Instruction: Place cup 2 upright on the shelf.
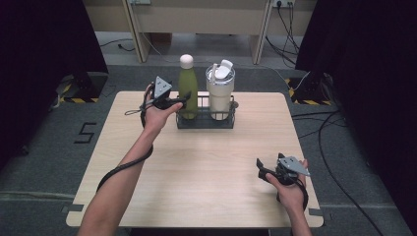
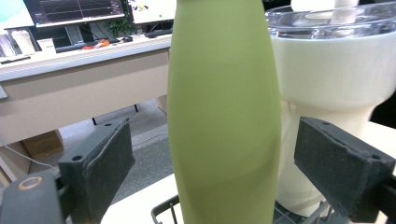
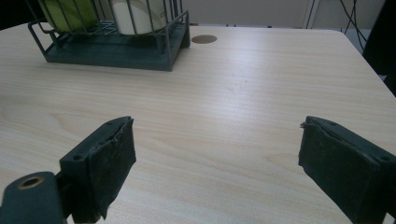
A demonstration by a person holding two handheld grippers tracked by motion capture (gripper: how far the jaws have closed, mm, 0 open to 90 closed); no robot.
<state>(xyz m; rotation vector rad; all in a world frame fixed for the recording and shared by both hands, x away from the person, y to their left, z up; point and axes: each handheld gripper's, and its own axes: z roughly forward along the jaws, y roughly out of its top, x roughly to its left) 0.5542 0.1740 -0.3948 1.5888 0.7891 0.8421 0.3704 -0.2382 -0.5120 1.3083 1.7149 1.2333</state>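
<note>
The tabletop (image 1: 196,167) is big, pale and made of wood; it shows again in the right gripper view (image 3: 243,102); at its far side stands a dark wire basket (image 1: 205,120), seen also in the right gripper view (image 3: 112,46); inside the basket, on the right, stands a fat cream cup (image 1: 220,96) with a clear lid, and it shows close up in the left gripper view (image 2: 327,88); on the left in the basket stands the tall green bottle (image 1: 187,93) with a pale cap, upright, just beside the cup; in the left gripper view the green bottle (image 2: 224,116) stands right between the two black pads; the left tongs (image 1: 182,100) reach in from the left at the bottle's side; their pads (image 2: 109,163) sit on each side of the bottle with a gap, not pressing it, so they are let go; the right tongs (image 1: 260,169) are low near the front right of the tabletop, well apart from the basket; their pads (image 3: 112,163) are spread wide over bare wood, with nothing between them.
</note>
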